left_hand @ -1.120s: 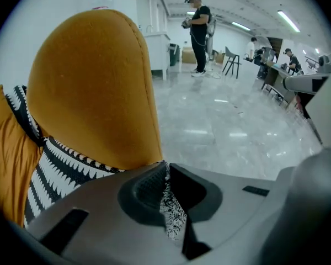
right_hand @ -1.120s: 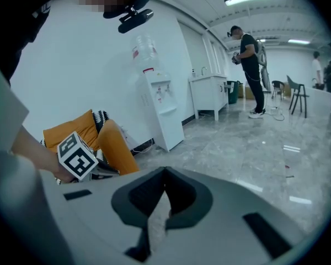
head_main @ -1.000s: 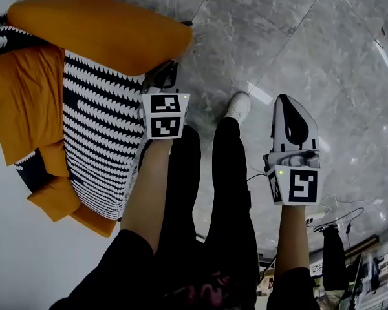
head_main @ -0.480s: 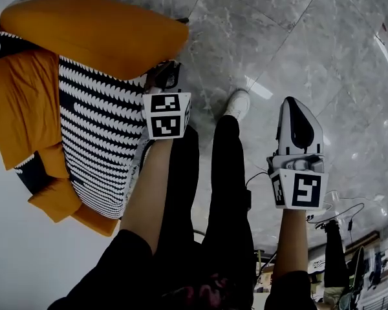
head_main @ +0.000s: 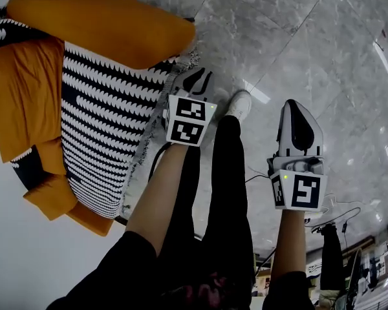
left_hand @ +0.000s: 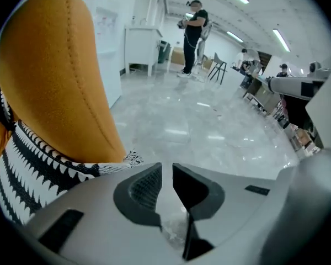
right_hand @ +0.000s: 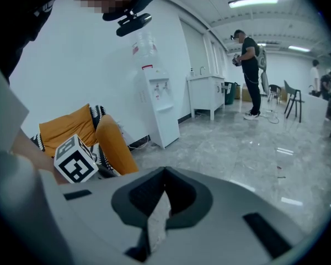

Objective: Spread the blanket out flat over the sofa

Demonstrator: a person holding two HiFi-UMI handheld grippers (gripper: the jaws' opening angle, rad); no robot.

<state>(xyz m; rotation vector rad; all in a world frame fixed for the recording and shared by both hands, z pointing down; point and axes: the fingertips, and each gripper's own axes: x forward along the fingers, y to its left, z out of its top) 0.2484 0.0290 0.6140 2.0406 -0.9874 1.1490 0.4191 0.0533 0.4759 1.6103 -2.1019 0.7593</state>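
The black-and-white patterned blanket (head_main: 97, 141) lies over the seat of the orange sofa (head_main: 22, 102), below its orange armrest (head_main: 97, 28). Its fringed corner (head_main: 184, 62) hangs off the front edge. My left gripper (head_main: 200, 81) hovers just right of that corner, over the floor. Its jaws are opening: in the left gripper view a narrow gap shows at the left gripper (left_hand: 166, 173) with nothing in it, and the blanket (left_hand: 38, 159) lies off to the left. My right gripper (head_main: 297, 112) hangs over the floor, far from the sofa. In the right gripper view the right gripper (right_hand: 165, 173) is shut and empty.
The person's dark legs and a white shoe (head_main: 238, 105) stand on the marble floor (head_main: 291, 37) between the grippers. Cables (head_main: 333, 212) trail at the lower right. A water dispenser (right_hand: 157, 106) stands by the wall behind the sofa. A person (right_hand: 248, 51) stands far off.
The left gripper has moved right, off the blanket's front edge, and its jaws have parted. The blanket's fringed corner now lies free. The right gripper has barely moved.
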